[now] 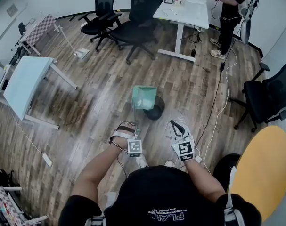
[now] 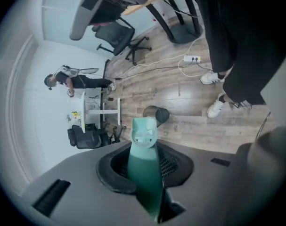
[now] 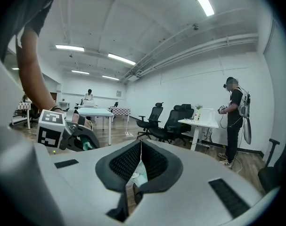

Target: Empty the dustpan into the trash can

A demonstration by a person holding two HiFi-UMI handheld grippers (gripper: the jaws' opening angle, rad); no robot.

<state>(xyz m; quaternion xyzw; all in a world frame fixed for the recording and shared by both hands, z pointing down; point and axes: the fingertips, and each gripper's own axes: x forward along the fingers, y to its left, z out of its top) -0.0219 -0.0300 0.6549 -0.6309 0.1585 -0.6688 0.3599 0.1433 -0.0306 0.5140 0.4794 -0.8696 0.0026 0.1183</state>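
A teal dustpan hangs tilted over a small black trash can on the wooden floor. My left gripper is shut on the dustpan's teal handle, which runs out between the jaws to the pan; the trash can stands just beyond it. My right gripper is held beside it to the right, jaws together and empty. In the right gripper view its pads meet, and the left gripper shows at the left with the teal handle in it.
Black office chairs and a white desk with a person stand at the back. A cable trails over the floor to the right. A light blue table is left, a yellow round table right.
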